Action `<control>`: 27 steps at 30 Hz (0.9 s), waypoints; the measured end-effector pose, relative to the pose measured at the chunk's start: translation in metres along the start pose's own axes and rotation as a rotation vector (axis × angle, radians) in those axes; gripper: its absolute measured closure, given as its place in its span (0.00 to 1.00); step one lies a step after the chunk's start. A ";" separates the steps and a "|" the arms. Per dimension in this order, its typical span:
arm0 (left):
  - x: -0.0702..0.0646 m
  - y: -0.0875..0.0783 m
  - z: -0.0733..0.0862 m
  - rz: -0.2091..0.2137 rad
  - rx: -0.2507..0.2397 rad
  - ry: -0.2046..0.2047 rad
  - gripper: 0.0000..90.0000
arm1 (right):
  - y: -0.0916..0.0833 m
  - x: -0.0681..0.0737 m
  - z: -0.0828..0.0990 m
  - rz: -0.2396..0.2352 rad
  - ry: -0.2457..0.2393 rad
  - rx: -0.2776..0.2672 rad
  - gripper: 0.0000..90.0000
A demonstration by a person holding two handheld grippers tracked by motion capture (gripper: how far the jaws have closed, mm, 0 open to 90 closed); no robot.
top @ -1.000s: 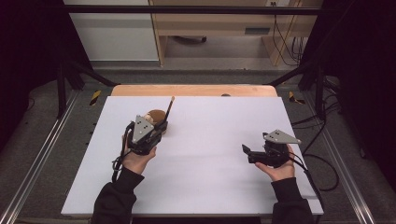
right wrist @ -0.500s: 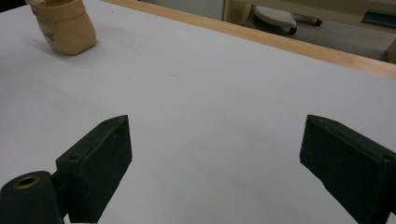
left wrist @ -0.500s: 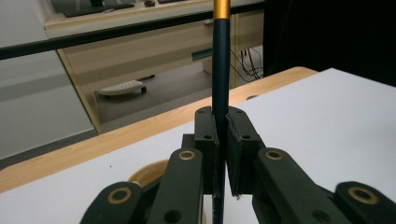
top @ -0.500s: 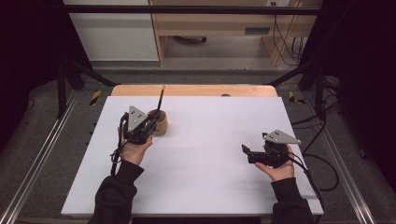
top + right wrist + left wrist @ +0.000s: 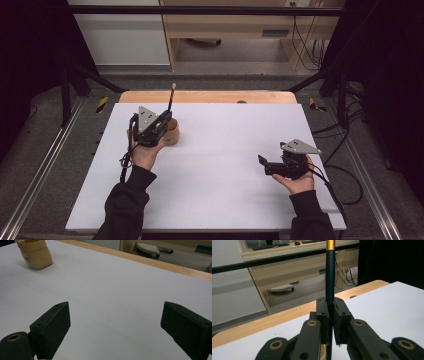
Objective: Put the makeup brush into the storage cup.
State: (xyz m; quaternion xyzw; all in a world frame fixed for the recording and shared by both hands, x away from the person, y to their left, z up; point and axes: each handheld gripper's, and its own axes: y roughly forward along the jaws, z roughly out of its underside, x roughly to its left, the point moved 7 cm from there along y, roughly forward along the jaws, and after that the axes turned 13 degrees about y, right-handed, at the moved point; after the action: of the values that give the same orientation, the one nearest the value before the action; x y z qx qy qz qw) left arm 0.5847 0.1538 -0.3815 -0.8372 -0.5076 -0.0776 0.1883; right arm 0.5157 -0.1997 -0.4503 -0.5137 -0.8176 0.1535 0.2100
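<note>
Jaws of the left gripper [image 5: 330, 315] clamp a dark, gold-banded pencil-like stick [image 5: 330, 277] upright over the small tan wooden cup [image 5: 171, 132], insertion seemingly pending, while the right gripper [image 5: 113, 322] gapes empty above the white counter [image 5: 225, 150].

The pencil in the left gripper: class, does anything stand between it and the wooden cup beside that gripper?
Nothing visible does. The left gripper is shut on the pencil, held upright right beside the wooden cup, over the white table.

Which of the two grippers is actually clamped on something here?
The left gripper: its jaws are shut on a dark pencil standing upright by the tan cup. The right gripper rests with its jaws wide apart over bare white table.
</note>
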 end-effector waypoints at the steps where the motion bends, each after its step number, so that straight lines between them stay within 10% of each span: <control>1: 0.001 0.001 0.000 -0.001 0.001 -0.003 0.92 | 0.000 0.000 0.000 0.002 -0.002 0.000 0.10; 27: 0.015 0.037 0.012 -0.040 0.020 -0.040 0.92 | 0.003 0.000 0.002 0.002 -0.008 0.013 0.10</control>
State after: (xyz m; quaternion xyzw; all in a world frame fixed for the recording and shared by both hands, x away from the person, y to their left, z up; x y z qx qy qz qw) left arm 0.6232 0.1557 -0.3967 -0.8263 -0.5287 -0.0595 0.1848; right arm 0.5169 -0.1985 -0.4533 -0.5127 -0.8168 0.1612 0.2099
